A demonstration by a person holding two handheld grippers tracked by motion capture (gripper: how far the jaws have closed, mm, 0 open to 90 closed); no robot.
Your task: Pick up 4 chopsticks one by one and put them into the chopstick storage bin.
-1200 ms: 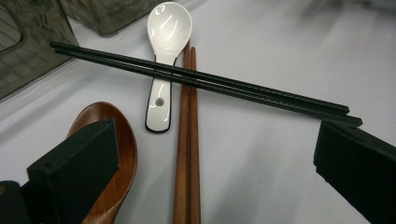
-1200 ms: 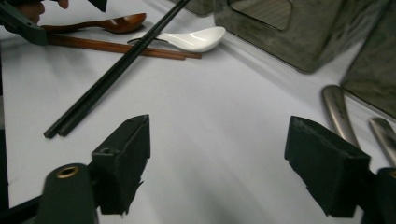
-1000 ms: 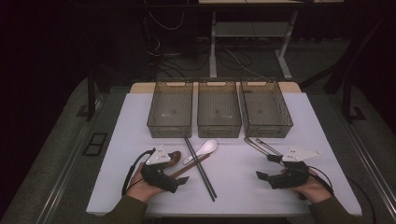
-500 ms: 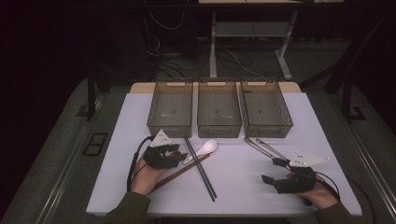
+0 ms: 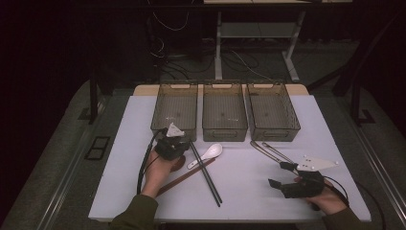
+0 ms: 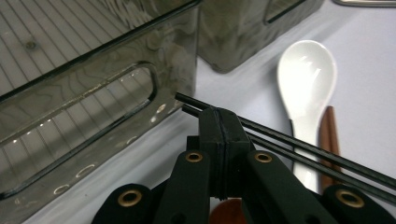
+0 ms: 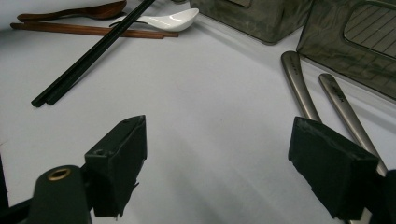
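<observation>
Two black chopsticks — tips behind left tongs.

My left gripper hid the near end of the black chopsticks and most of the wooden spoon. The metal utensils ran behind my right gripper's jaw, their ends unseen.

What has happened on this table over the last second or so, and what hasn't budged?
The left hand-held gripper moved forward, away from the person, to the far end of the black chopsticks by the left bin; its jaws are now shut there. The right hand-held gripper drew back toward the person, jaws open, holding nothing. The white spoon, metal utensils and bins stayed put.
</observation>
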